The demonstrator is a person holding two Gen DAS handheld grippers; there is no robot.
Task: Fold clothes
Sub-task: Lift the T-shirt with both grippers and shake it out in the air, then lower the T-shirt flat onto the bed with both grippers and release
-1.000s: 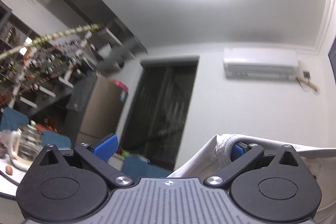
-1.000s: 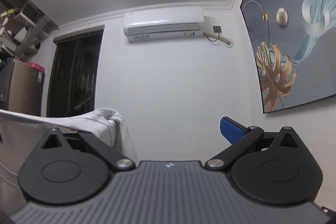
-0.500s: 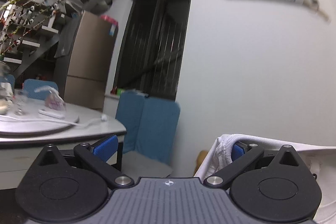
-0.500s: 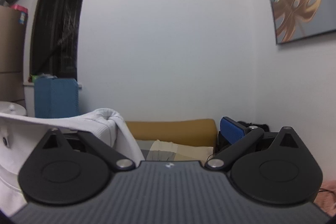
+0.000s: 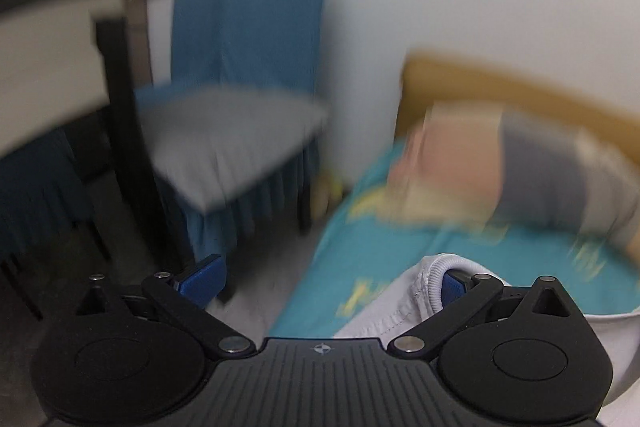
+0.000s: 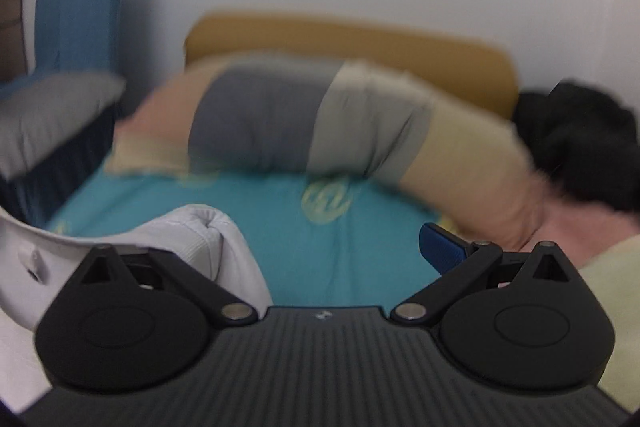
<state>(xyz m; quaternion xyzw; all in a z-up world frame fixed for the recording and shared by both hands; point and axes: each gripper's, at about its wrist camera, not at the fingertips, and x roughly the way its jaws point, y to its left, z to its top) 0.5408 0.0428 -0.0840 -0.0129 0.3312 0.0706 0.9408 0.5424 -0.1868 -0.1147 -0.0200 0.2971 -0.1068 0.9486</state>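
Nearest to me, over the near end of the teal sheet (image 6: 288, 227), the white garment (image 5: 400, 303) hangs between the two tools and does not lie on the bed. A ribbed edge of it is looped over the right-hand finger of the left gripper (image 5: 326, 279). Another bunch of it is draped over the left-hand finger of the right gripper (image 6: 316, 243), hiding that finger.

Both pairs of tongs stand spread wide. Neither is pinching anything, so the cloth only rides on one finger of each tool. The outer blue pads (image 6: 440, 247) touch nothing.

I judge the garment is being carried stretched between the two tools. That would fit laying it out flat on the sheet, and it would fit swinging it over in mid-fold just as well. Whichever it is, the edge should be kept taut and level between the tools. Because the cloth is hooked rather than clamped, tipping either finger downward could let it slide off.

Further along the sheet lies a rolled quilt (image 6: 280, 115) in grey, beige and pink bands, with a black heap (image 6: 580, 131) to its right. Beyond those is the ochre headboard (image 6: 352, 35) against the wall. Left of the sheet a blue-covered chair (image 5: 240, 27) stands by a table (image 5: 48, 27), though everything that far away is smeared.
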